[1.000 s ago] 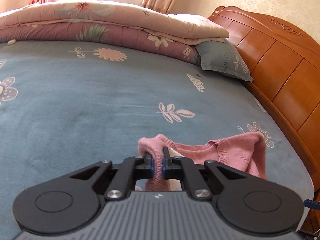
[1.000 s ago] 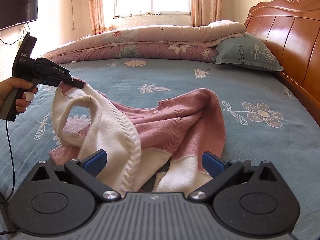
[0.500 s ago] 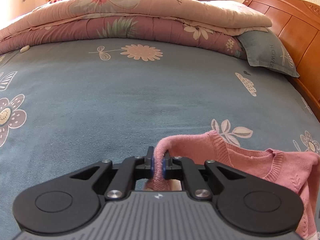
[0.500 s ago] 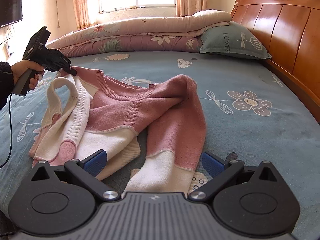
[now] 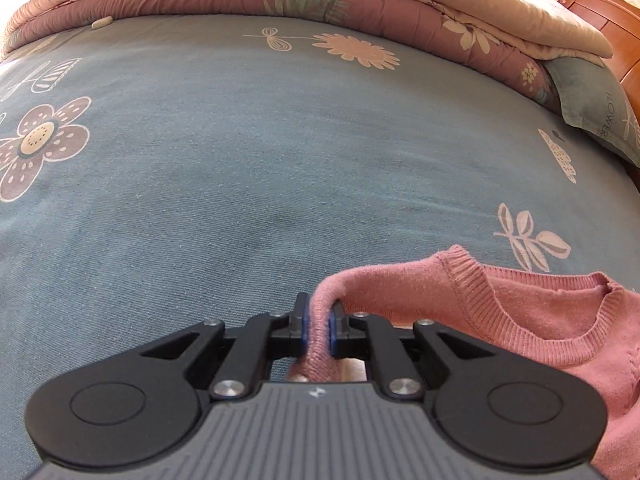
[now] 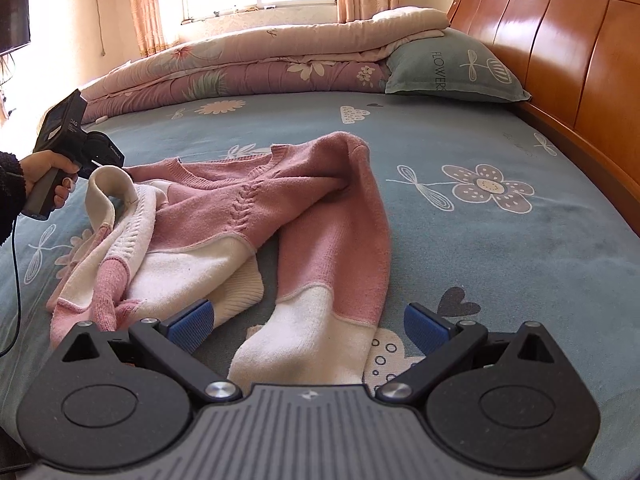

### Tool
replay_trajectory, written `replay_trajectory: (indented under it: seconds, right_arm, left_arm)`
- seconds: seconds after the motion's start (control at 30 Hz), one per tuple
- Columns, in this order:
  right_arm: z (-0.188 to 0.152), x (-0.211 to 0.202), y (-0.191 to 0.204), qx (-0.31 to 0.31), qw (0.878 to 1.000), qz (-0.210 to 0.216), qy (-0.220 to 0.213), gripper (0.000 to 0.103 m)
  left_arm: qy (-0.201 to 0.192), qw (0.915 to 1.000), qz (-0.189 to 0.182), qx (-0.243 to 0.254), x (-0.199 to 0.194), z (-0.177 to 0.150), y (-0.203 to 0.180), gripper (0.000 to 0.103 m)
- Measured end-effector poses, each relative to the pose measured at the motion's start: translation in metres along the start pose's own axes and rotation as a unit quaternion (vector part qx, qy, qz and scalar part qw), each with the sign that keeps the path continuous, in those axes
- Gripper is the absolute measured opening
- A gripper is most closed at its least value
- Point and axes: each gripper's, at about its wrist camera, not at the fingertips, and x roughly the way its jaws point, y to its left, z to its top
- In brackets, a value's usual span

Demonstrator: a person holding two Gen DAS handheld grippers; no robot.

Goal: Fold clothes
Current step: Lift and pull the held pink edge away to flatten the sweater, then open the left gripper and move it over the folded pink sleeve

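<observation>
A pink and cream knit sweater [image 6: 256, 216] lies crumpled on the blue flowered bedsheet [image 6: 500, 248]. My left gripper [image 5: 318, 326] is shut on a pinch of the sweater's [image 5: 532, 320] pink shoulder beside the ribbed neckline, low over the sheet. In the right wrist view that left gripper [image 6: 102, 158] sits at the sweater's far left, held by a hand [image 6: 48, 172]. My right gripper [image 6: 308, 324] stands wide open just above the near sleeve, whose cream cuff [image 6: 304, 344] lies between the blue pads without touching them.
A folded floral quilt [image 6: 256, 68] lies along the far side of the bed, with a blue pillow [image 6: 452, 68] beside it. A wooden headboard [image 6: 560, 48] runs along the right. A cable [image 6: 16, 280] hangs from the left gripper's handle.
The left gripper has carried the sweater's shoulder down and away to the left, spreading the body flatter on the sheet. The right gripper stays open, with the sleeve cuff now between its fingers.
</observation>
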Motion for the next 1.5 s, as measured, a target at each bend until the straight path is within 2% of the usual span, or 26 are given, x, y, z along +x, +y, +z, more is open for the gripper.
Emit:
replay_trajectory:
  seconds: [0.07, 0.1, 0.23, 0.37, 0.43, 0.5, 0.53, 0.73, 0.83, 0.97, 1.13, 1.2, 1.33, 1.5]
  right_arm:
    - [-0.001, -0.002, 0.001, 0.001, 1.000, 0.003, 0.001, 0.103]
    - [-0.001, -0.003, 0.002, -0.001, 1.000, 0.003, 0.001, 0.103]
    - [-0.002, -0.009, 0.004, -0.003, 1.000, 0.006, 0.001, 0.103]
    - [-0.004, -0.017, 0.009, -0.003, 1.000, 0.012, -0.003, 0.103]
    - [-0.005, -0.022, 0.013, -0.004, 1.000, 0.017, -0.005, 0.103]
    - [-0.007, -0.028, 0.016, -0.005, 1.000, 0.021, -0.009, 0.103]
    - [-0.008, -0.031, 0.018, -0.005, 1.000, 0.024, -0.010, 0.103]
    - [-0.016, -0.050, 0.029, -0.013, 0.999, 0.039, -0.014, 0.103]
    - [-0.021, -0.059, 0.032, -0.014, 0.999, 0.045, -0.017, 0.103]
    - [-0.028, -0.069, 0.034, -0.013, 0.999, 0.047, -0.016, 0.103]
    - [-0.036, -0.079, 0.033, -0.012, 0.999, 0.043, -0.018, 0.103]
    - [-0.038, -0.080, 0.031, -0.007, 0.999, 0.042, -0.017, 0.103]
    - [-0.041, -0.077, 0.030, -0.003, 0.999, 0.042, -0.010, 0.103]
    - [-0.042, -0.076, 0.032, -0.004, 0.999, 0.047, -0.009, 0.103]
  left_arm:
    - [0.008, 1.0000, -0.003, 0.003, -0.002, -0.001, 0.003, 0.010]
    - [0.013, 0.9999, -0.006, 0.003, -0.003, -0.001, 0.004, 0.016]
    - [0.001, 0.9994, -0.025, -0.023, -0.019, -0.001, 0.015, 0.024]
    - [0.000, 0.9999, -0.010, -0.008, -0.040, -0.005, 0.019, 0.026]
    - [-0.003, 1.0000, -0.008, 0.004, -0.055, -0.012, 0.021, 0.032]
    - [-0.006, 0.9998, -0.015, 0.009, -0.070, -0.025, 0.024, 0.049]
    - [-0.005, 0.9997, -0.019, 0.013, -0.076, -0.032, 0.024, 0.051]
    - [0.023, 0.9957, -0.057, 0.069, -0.116, -0.107, 0.014, 0.054]
    - [0.042, 0.9927, -0.091, 0.067, -0.129, -0.145, 0.007, 0.059]
    - [0.049, 0.9908, -0.107, 0.066, -0.134, -0.184, -0.003, 0.061]
    - [0.039, 0.9908, -0.121, 0.046, -0.142, -0.208, -0.015, 0.061]
    - [0.027, 0.9899, -0.132, 0.046, -0.148, -0.211, -0.023, 0.066]
    - [0.006, 0.9881, -0.132, 0.079, -0.153, -0.211, -0.050, 0.071]
    - [-0.011, 0.9893, -0.096, 0.109, -0.142, -0.206, -0.082, 0.071]
